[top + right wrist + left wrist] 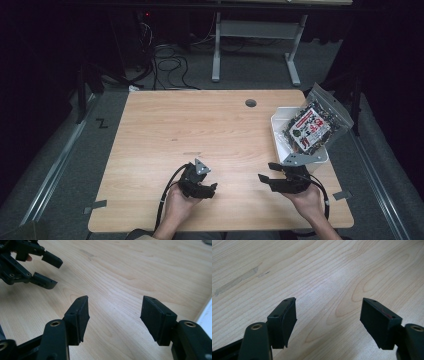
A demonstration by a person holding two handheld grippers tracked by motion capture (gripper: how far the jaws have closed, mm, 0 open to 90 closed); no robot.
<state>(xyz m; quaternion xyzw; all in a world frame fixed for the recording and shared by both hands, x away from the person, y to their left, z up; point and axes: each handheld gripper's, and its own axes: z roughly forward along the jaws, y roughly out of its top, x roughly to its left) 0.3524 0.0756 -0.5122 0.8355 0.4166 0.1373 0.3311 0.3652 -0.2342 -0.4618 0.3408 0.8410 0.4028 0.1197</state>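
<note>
Right gripper view: right hand-held gripper (115,315) wide open, empty.

Over at three o'clock, the snack bag (313,126) hides most of the white tray (276,131) under it, and the bag's label print is too small to read. The bag's lower end dips into the tray, out of sight. In the right gripper view the tray (206,317) is a white sliver cut off by the edge at four o'clock. The other gripper (47,270) at ten o'clock there runs off the frame, its body and most of the holding hand cut away. At six o'clock in the high view, both forearms are cut by the bottom edge. Beyond twelve o'clock, the floor sinks into darkness; the cables (167,65) there tangle beyond telling apart.
</note>
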